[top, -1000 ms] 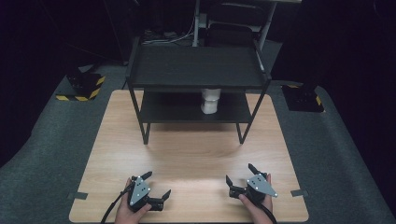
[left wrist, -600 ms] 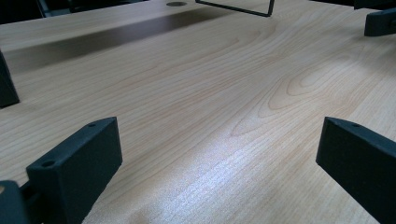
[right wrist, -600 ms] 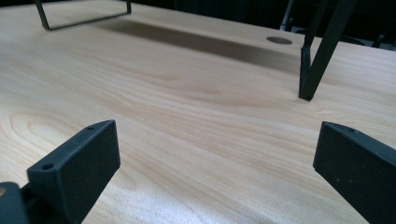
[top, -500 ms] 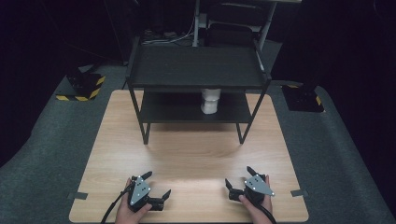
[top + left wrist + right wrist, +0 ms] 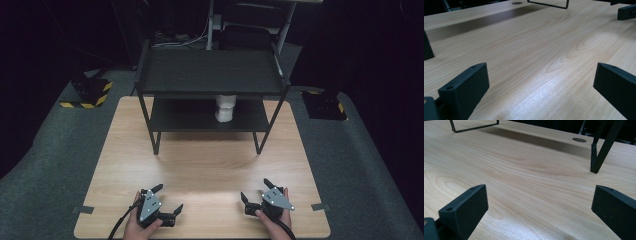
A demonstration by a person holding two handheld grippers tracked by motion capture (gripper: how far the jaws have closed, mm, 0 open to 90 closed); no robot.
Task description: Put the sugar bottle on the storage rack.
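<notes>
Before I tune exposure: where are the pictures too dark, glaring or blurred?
High view: surroundings nearly black, a bright pool on the table, the white cup shaded under the shelf rack. Left gripper view: mild sheen on the wood, near tool edges soft. Right gripper view: the same, rack shadow far off.

Grey carpet floor [image 5: 45, 165], dark surroundings, wooden table [image 5: 200, 165].

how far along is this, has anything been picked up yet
Nothing looks done yet. The white cup stands on the lower shelf of the black rack, untouched. In hand: nothing; the left gripper and right gripper sit open at the table's near edge. Reaching and grasping are all left.
</notes>
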